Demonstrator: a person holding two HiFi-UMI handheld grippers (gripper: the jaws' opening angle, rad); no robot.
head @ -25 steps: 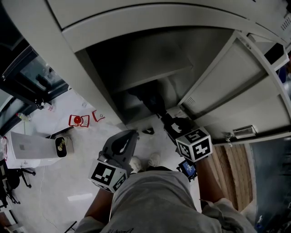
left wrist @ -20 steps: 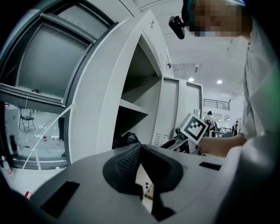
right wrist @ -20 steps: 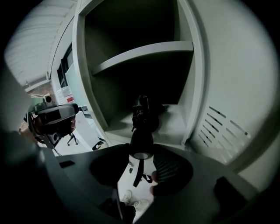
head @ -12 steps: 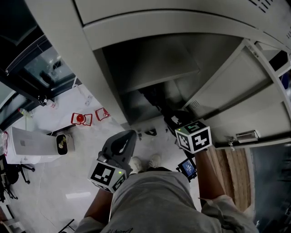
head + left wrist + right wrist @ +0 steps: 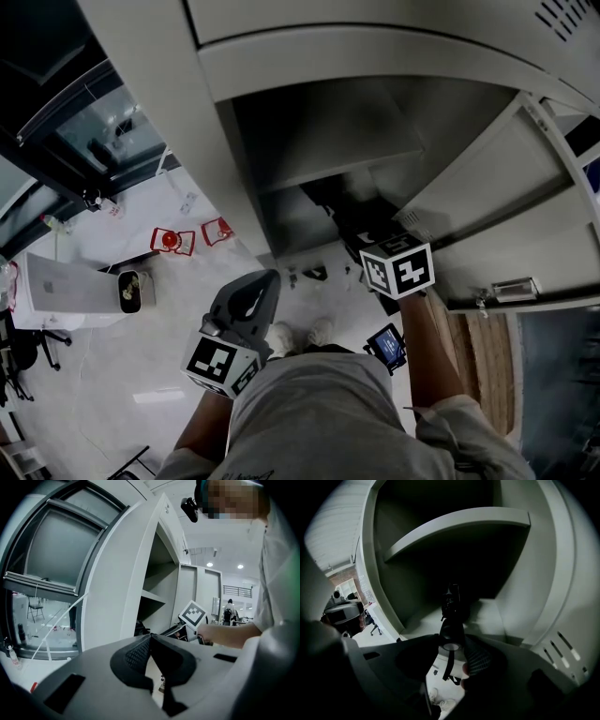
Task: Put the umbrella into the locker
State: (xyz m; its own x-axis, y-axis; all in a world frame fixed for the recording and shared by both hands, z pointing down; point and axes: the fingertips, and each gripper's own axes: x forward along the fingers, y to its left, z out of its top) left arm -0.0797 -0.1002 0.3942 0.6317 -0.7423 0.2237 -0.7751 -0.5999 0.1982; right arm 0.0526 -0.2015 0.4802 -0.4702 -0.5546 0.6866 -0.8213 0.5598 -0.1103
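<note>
1. The left gripper (image 5: 150, 637) hung at left, jaws together, empty.
2. The right gripper (image 5: 453, 645) clamped the handle end of the folded umbrella (image 5: 451, 604), whose far end was inside the locker (image 5: 520, 588).
3. The umbrella was probably light, with a stiff shaft and slippery fabric, so the handle gave the best hold.

Pale glossy floor (image 5: 112, 384), a dark-framed glass wall (image 5: 112, 136) at left, brown wooden boards (image 5: 480, 361) at right; round ceiling lights (image 5: 209, 565) glow.
</note>
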